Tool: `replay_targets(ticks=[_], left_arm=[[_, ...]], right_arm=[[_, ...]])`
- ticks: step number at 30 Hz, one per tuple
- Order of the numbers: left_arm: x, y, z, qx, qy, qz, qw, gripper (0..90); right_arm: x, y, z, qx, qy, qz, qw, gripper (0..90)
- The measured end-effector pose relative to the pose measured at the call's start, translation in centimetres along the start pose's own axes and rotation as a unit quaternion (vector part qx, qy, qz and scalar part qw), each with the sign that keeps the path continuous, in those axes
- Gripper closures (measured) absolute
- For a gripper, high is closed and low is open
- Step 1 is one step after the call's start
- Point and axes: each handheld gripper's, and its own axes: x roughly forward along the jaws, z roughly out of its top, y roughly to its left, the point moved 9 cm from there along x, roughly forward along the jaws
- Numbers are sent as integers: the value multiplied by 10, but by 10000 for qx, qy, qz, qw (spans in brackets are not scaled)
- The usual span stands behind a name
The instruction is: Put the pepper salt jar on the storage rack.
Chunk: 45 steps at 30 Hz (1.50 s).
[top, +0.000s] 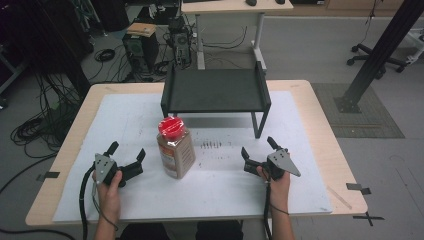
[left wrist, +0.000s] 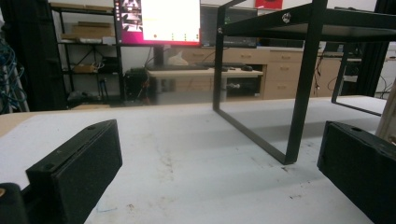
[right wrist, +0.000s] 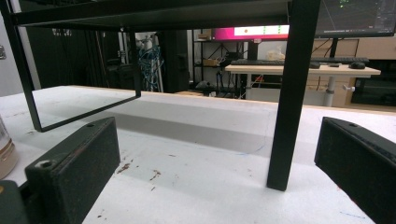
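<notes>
Your job right now looks like the pickup of the jar [top: 175,147], which stands upright between your two grippers, nearer the left one and just beside its inner finger; the black rack [top: 216,92] stands beyond both, farther up the surface [top: 75,150]. The left gripper [top: 126,155] has its fingers spread wide with nothing between them, and the right gripper [top: 259,147] is spread the same way, also empty; both rest low over the white mat [top: 225,185]. I'd judge the jar best taken by its body below the red lid [top: 171,127], since the lid is rounder and the plastic sides may flex: square one gripper to the jar, bring a finger to each flat side, and close gently so that it does not tip. In the left gripper view the jar's edge [left wrist: 389,116] peeks past the right-hand finger [left wrist: 359,168], so swing that way before you advance. In the right gripper view a rack leg [right wrist: 285,116] stands between the fingers ahead; keep clear of it. The mat is scuffed and stained. Around you the room holds a second desk [top: 230,6], a computer tower [top: 141,50], cables on the floor [top: 35,125] and a chair base [top: 375,62].
</notes>
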Motion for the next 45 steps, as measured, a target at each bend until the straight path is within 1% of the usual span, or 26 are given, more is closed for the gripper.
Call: replay_targets(ticks=[12, 16, 20, 24, 27, 30, 32, 33, 34, 37, 38, 39, 41, 42, 45], left_arm=[[-8, -5, 0, -46, 20, -97, 9999, 2], [-13, -9, -1, -15, 49, -128, 9999, 2], [-14, -10, -1, -13, 52, -132, 9999, 2], [-18, -14, -1, 39, 69, -202, 9998, 2], [-18, -14, -1, 39, 69, -202, 9998, 4], [-21, -18, -1, 79, 57, -271, 9996, 4], [-21, -18, -1, 79, 57, -271, 9996, 4], [-22, -19, -1, 78, 59, -315, 9995, 4], [-22, -19, -1, 78, 59, -315, 9995, 4], [-25, -23, -1, 109, 49, -436, 9990, 4], [-25, -23, -1, 109, 49, -436, 9990, 3], [-27, -27, -1, 105, 36, -542, 9985, 2], [-28, -28, -1, 106, 27, -568, 9983, 2], [-31, -32, -1, 119, 35, -671, 9977, 3], [-31, -32, -1, 119, 35, -671, 9977, 2]], right_arm=[[0, 0, 0, 15, -1, 0, 10000, 0], [0, 0, 0, 20, -1, 0, 10000, 0], [0, 0, 0, 25, 8, 8, 10000, 0], [0, 0, 0, 24, 8, 7, 10000, 0], [0, 0, 0, 24, 10, 9, 10000, 0], [0, 0, 0, 18, 14, 10, 10000, 0], [0, 0, 0, 16, 14, 7, 10000, 0], [0, 0, 0, 16, 14, 7, 10000, 0], [0, 0, 0, 16, 14, 7, 10000, 0], [0, 0, 0, 13, 14, 5, 10000, 0], [0, 0, 0, 13, 14, 5, 10000, 0], [0, 0, 0, 13, 13, 4, 10000, 0], [0, 0, 0, 10, 15, 3, 10000, 0], [0, 0, 0, 10, 15, 3, 10000, 0], [0, 0, 0, 8, 16, 3, 10000, 0]])
